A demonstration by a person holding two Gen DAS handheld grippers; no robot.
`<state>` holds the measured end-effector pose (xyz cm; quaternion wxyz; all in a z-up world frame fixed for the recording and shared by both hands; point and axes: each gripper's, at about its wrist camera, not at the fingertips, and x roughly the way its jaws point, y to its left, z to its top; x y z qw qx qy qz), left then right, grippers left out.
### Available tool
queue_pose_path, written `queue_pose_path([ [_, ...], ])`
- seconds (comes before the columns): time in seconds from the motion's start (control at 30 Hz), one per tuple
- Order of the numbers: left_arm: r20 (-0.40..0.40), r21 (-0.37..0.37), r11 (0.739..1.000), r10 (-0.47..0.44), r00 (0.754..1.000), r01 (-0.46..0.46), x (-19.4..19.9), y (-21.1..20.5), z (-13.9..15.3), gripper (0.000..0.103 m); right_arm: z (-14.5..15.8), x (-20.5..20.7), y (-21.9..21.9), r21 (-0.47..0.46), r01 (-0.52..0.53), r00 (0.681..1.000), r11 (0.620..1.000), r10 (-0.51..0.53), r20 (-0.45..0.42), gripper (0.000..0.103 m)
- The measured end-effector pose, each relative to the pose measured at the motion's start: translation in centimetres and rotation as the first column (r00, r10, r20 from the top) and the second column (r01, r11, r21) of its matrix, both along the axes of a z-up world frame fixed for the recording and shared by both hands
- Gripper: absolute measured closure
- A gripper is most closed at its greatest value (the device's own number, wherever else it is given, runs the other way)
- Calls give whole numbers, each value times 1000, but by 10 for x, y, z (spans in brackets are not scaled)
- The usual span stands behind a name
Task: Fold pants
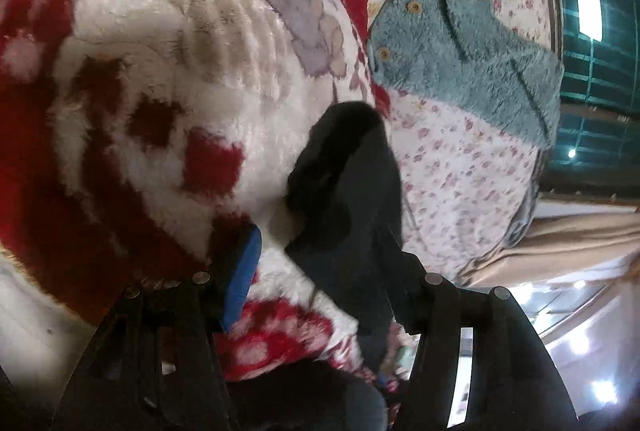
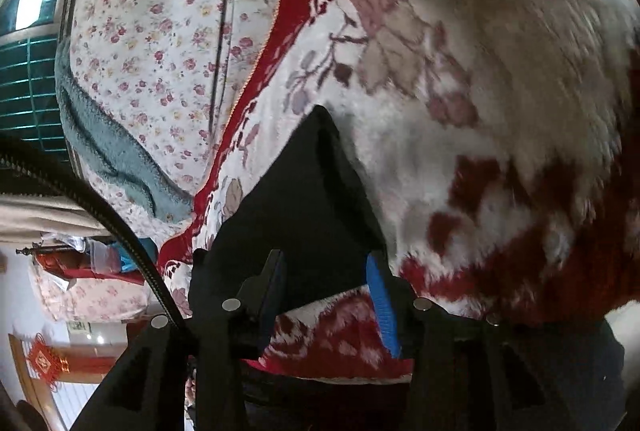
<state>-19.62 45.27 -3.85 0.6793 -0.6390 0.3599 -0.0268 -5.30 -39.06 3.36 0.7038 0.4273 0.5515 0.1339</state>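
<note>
Plush blanket [image 1: 168,43] bears black pants [image 1: 344,175]; left gripper [image 1: 320,271] and right gripper [image 2: 328,291], both spread and holding nothing, should withdraw without dragging cloth.

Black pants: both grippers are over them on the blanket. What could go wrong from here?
1. The black pants lie bunched; with the left gripper open around one edge, the fold may slump.
2. The right gripper, open, sits low over the plush blanket; closing might pinch pile along with the cloth.
</note>
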Motion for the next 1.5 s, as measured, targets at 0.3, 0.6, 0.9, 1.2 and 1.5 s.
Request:
queue_pose_path([
  [0.3, 63, -7, 997, -71, 995, 72, 24, -17, 1, 85, -6, -3, 7, 19, 1, 1000, 1000, -1, 3, 62],
  [0.6, 83, 91, 992, -92, 992, 84, 21, -25, 17, 98, 2, -3, 10, -3, -40, 999, 999, 40, 20, 62],
  [0.9, 97, 85, 994, -80, 992, 72, 20, -25, 15, 98, -2, -4, 1, 11, -60, 997, 998, 60, -47, 62],
  [1.2, 89, 88, 994, -75, 993, 67, 20, -25, 14, 98, -31, 7, 9, 28, -25, 993, 999, 28, -115, 62],
  [1.5, 91, 106, 992, -75, 993, 65, 20, -26, 17, 98, -19, 12, 31, -17, -113, 993, 993, 113, -40, 97],
])
